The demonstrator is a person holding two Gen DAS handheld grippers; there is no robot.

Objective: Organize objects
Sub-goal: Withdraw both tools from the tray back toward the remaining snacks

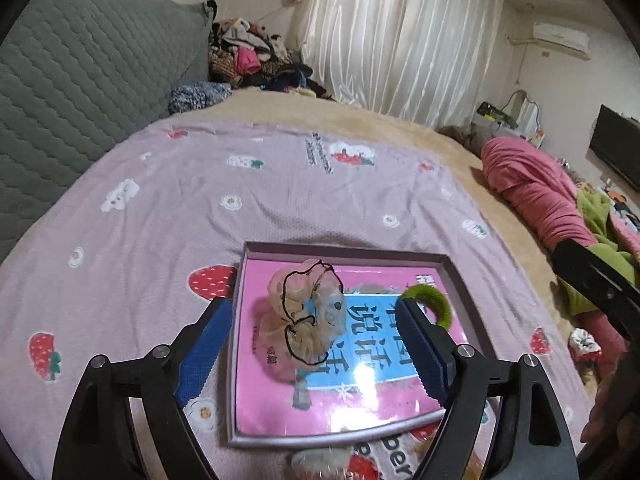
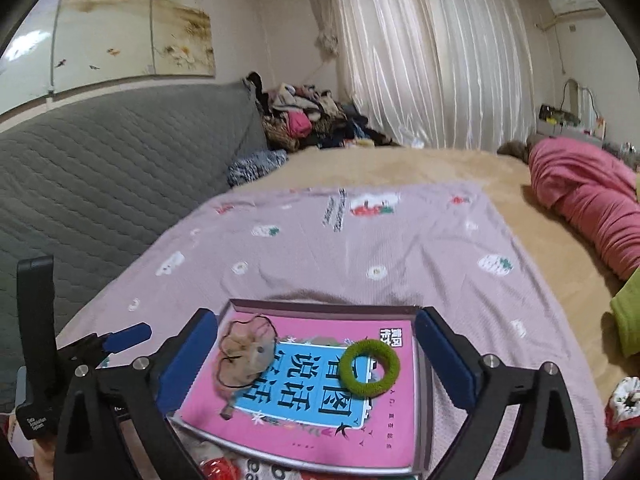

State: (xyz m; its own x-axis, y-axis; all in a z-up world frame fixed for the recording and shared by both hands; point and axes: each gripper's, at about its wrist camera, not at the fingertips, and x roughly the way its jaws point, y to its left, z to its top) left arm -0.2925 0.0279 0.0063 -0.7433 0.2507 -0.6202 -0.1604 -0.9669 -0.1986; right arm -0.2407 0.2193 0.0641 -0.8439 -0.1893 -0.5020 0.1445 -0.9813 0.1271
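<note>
both my left gripper [image 1: 316,344] and right gripper [image 2: 316,360] are spread wide, holding nothing. the beige scrunchie [image 2: 246,354] and, at its 3 o'clock, the green hair tie [image 2: 372,366] lie on the pink book [image 2: 304,440] in the box [image 2: 320,307], kept together.

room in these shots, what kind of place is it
Most likely a lived-in bedroom: a wide bed under a strawberry-print blanket, a grey quilted headboard, a heap of clothes in the corner, and long white curtains.
</note>
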